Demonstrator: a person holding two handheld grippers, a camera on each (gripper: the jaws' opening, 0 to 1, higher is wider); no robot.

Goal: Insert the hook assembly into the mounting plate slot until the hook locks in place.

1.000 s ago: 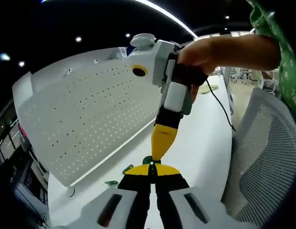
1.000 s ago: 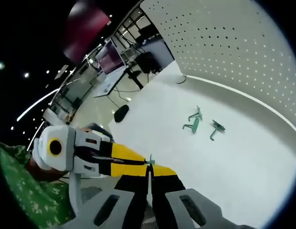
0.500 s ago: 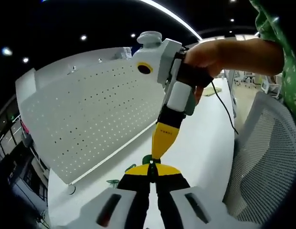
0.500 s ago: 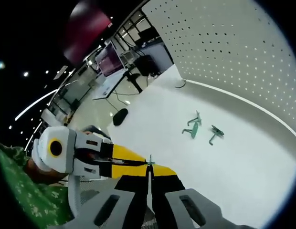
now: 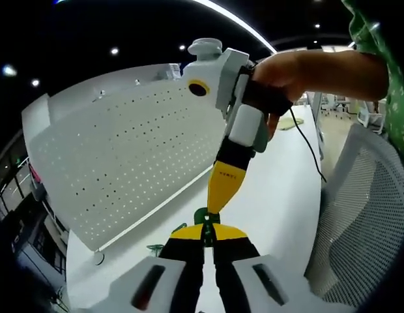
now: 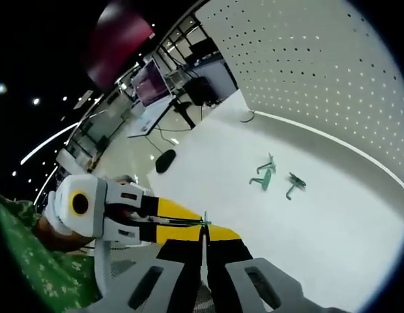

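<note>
In the left gripper view the left claw (image 5: 206, 229) has its yellow-tipped jaws pressed together on a small green hook assembly (image 5: 203, 216), which sticks up just past the tips. The right claw (image 5: 217, 207) comes down from the upper right, held by a person's hand (image 5: 275, 70), and its yellow tip meets the same green piece from the far side; its jaws look closed on it too, though the contact is partly hidden. Behind and to the left stands the white perforated mounting plate (image 5: 117, 163), upright on the white counter (image 5: 274, 202). A mesh chair (image 5: 358, 215) sits at the right.

In the right gripper view the right claw (image 6: 203, 229) is narrow, with a thin green edge of the hook assembly (image 6: 203, 222) between its tips, and the left claw (image 6: 201, 223) reaches in from the left to touch the same spot. Farther off on the counter (image 6: 332, 215) lie two spare green hooks (image 6: 264, 176), close together, near the foot of the mounting plate (image 6: 319, 72).
</note>
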